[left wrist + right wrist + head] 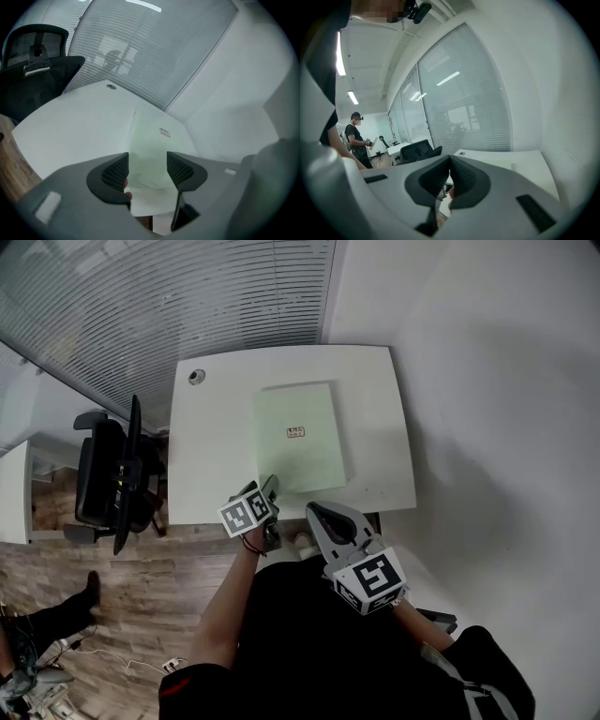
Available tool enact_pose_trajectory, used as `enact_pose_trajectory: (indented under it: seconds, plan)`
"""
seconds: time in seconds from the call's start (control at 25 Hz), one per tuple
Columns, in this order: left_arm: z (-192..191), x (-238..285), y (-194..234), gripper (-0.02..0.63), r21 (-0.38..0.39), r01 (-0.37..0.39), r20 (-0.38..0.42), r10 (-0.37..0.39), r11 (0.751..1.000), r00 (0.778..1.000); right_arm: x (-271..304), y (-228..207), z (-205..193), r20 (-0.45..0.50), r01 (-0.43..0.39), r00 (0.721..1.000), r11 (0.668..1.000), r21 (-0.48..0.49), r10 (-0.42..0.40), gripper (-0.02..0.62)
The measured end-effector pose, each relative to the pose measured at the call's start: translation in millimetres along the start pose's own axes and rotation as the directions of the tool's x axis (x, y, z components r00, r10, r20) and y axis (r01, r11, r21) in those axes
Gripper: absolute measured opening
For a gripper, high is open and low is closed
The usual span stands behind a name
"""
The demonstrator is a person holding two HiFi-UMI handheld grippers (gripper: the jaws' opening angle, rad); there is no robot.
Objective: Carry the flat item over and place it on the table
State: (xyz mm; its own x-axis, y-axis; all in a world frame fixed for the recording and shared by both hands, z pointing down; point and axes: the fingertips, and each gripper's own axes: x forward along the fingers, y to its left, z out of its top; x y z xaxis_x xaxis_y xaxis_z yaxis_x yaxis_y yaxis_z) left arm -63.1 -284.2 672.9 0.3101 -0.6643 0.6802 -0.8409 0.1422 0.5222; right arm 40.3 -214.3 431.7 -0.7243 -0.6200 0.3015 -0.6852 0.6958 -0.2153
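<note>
The left gripper (147, 168) was held with its jaws apart and nothing pinched between them. It was tilted down over the near edge of the white surface (211, 442). Through the gap between its jaws showed the flat item (298, 437), a pale green sheet with a small label (295, 433) near its middle. The sheet lay flat on the surface, towards the right side, with its near edge just beyond the left gripper.

The right gripper (450, 161) had its jaws closed together, with nothing visible between them. It was just short of the surface's near edge, to the right of the left gripper.

A round cable hole (196, 377) sat at the far left corner of the surface. A black office chair (108, 474) stood on the wooden floor (141, 587) to the left. Slatted blinds (187, 296) ran behind the surface. In the right gripper view, a person (355, 136) stood far off in the room.
</note>
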Motion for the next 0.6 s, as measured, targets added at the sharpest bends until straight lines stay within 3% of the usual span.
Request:
enact_pose_trajectory:
  seconds: [0.16, 0.28, 0.48, 0.6]
  plan:
    - [9, -38, -26, 0.247, 0.045, 0.051, 0.080, -0.055, 0.998, 0.995, -1, 5, 2, 0.010, -0.009, 1.000, 1.000, 0.000, 0.009, 0.002]
    - [15, -66, -50, 0.236, 0.133, 0.072, 0.134, -0.090, 0.988, 0.987, -3, 7, 3, 0.021, -0.012, 1.000, 1.000, 0.008, 0.012, 0.002]
    - [30, -110, -93, 0.208, 0.304, 0.104, 0.213, -0.174, 0.947, 0.961, -5, 9, 6, 0.036, -0.005, 0.999, 1.000, 0.006, 0.005, 0.002]
    - [39, -133, -110, 0.181, 0.363, 0.105, 0.260, -0.208, 0.926, 0.943, -7, 12, 5, 0.041, -0.003, 0.999, 1.000, 0.009, 0.003, 0.002]
